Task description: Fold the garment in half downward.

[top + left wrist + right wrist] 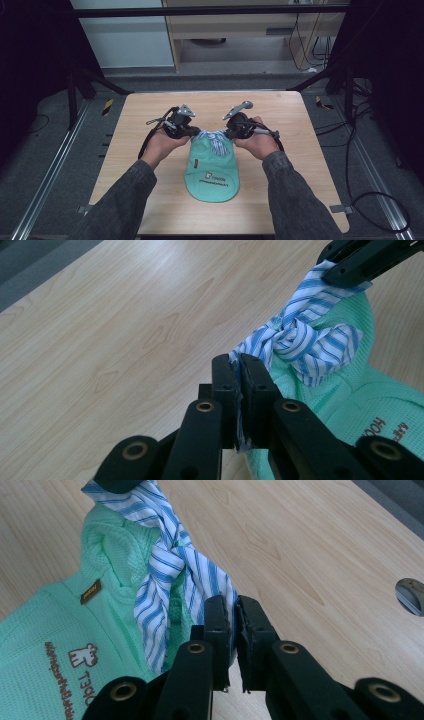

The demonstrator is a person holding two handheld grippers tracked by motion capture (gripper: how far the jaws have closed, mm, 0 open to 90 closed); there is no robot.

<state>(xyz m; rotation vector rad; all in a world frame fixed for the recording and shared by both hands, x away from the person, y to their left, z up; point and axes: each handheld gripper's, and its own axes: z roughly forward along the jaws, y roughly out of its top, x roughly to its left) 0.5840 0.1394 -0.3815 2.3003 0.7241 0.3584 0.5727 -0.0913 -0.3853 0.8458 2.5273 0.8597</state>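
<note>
While a mint-green garment (212,170) lies flat near the middle of the wooden table (130,150), its blue-and-white striped tie (216,139) is knotted at the far end, between the two hands. With its jaws closed, the left gripper (235,371) pinches one end of the striped fabric, and the right gripper (231,611) is clamped on the other end (the knot sits between them, slightly lifted). Dark lettering and a small brown tag (90,591) mark the green cloth.
</note>
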